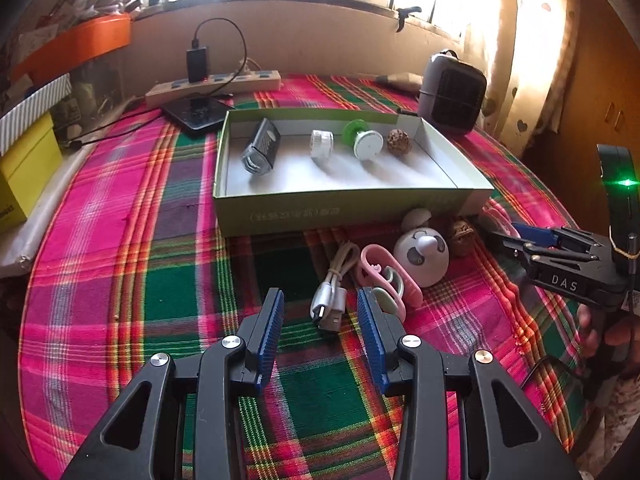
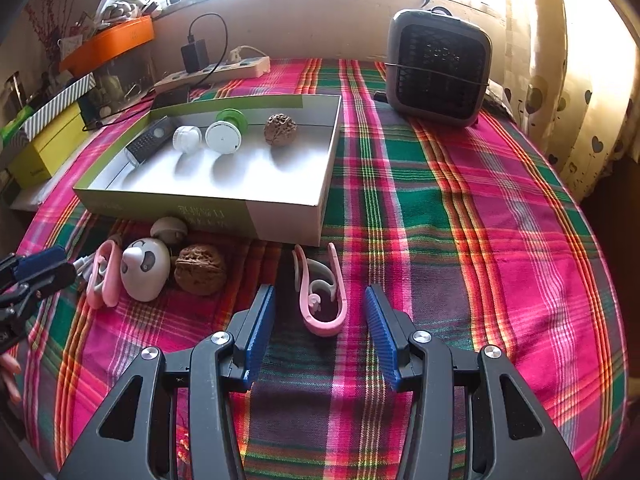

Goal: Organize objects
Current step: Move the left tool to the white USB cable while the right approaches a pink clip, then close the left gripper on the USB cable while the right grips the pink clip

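A shallow green box (image 1: 344, 210) (image 2: 288, 224) on the plaid cloth holds a black speaker (image 1: 262, 148), a white cap (image 1: 322, 143), a green-and-white spool (image 1: 366, 142) and a walnut (image 1: 399, 141). In front of it lie a white USB cable (image 1: 330, 300), a pink clip (image 1: 384, 276), a panda toy (image 1: 422, 258) and a walnut (image 2: 200, 268). My left gripper (image 1: 320, 312) is open, its fingertips either side of the cable plug. My right gripper (image 2: 320, 308) is open around a second pink clip (image 2: 324, 300).
A grey fan heater (image 2: 438, 66) stands at the back right. A power strip with charger (image 1: 212, 84) and a phone (image 1: 196, 114) lie behind the box. Yellow and striped boxes (image 1: 24, 160) sit at the left edge. A curtain (image 2: 580, 80) hangs on the right.
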Motion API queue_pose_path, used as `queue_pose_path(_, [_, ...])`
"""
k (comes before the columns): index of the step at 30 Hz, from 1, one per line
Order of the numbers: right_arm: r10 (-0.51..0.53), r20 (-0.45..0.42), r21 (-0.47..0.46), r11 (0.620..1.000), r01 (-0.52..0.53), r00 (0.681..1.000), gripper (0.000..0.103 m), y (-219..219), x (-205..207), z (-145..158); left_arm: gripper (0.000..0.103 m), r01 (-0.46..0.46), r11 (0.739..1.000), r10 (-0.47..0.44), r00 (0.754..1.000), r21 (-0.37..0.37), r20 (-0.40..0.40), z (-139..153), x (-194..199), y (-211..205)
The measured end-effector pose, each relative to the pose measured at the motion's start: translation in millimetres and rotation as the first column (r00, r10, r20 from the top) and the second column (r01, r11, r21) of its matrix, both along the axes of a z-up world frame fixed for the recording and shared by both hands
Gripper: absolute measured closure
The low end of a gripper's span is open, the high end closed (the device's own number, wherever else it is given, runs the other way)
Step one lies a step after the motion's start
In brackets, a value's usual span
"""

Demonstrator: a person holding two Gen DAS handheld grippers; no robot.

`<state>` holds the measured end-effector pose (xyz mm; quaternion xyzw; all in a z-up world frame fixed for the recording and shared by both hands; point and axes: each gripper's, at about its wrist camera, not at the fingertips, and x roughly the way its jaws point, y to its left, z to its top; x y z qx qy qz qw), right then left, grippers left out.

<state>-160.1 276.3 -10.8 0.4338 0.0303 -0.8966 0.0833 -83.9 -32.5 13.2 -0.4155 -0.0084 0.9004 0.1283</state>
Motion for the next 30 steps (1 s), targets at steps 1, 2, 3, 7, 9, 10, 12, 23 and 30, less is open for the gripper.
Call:
queue_pose_path(1, [-0.003, 0.000, -0.004, 1.000, 0.003, 1.000, 0.056, 1, 0, 0, 0.067, 0.004, 1.000, -0.004, 1.000, -0.006, 0.001, -1, 0, 1])
queue_pose_path(2, [-0.005, 0.000, -0.005, 1.000, 0.005, 1.000, 0.056, 1, -1, 0, 0.067, 0.008, 1.000, -0.009, 1.000, -0.012, -0.001, -1, -1, 2])
queue_pose_path(3, [-0.005, 0.000, -0.004, 1.000, 0.005, 1.000, 0.056, 1, -1, 0, 0.067, 0.015, 1.000, -0.015, 1.000, -0.021, -0.002, -2, -2, 4])
queue_pose_path(7, [-0.009, -0.001, -0.001, 1.000, 0.009, 1.000, 0.056, 1, -3, 0, 0.067, 0.017, 0.999, -0.017, 1.000, -0.052, 0.008, -6, -9, 6])
queue_pose_path(9, [-0.010, -0.002, 0.005, 1.000, 0.010, 1.000, 0.056, 0, -3, -1, 0.067, 0.018, 0.998, -0.017, 1.000, -0.055, 0.007, -7, -10, 7])
queue_pose_path(10, [-0.008, -0.002, 0.009, 1.000, 0.008, 1.000, 0.056, -1, -3, -1, 0.067, 0.019, 0.998, -0.019, 1.000, -0.055, 0.009, -7, -11, 7])
queue_pose_path(12, [-0.006, -0.002, 0.013, 1.000, 0.006, 1.000, 0.056, -2, -4, -1, 0.067, 0.019, 0.998, -0.019, 1.000, -0.058, 0.009, -7, -13, 8])
queue_pose_path(23, [-0.010, -0.002, 0.016, 1.000, 0.010, 1.000, 0.057, -3, -6, -1, 0.078, 0.005, 0.995, -0.005, 1.000, -0.095, 0.005, -8, -16, 11])
queue_pose_path(30, [-0.001, -0.007, 0.016, 1.000, 0.002, 1.000, 0.068, -6, -4, 0, 0.086, -0.005, 0.997, 0.006, 1.000, -0.082, 0.010, -7, -19, 5])
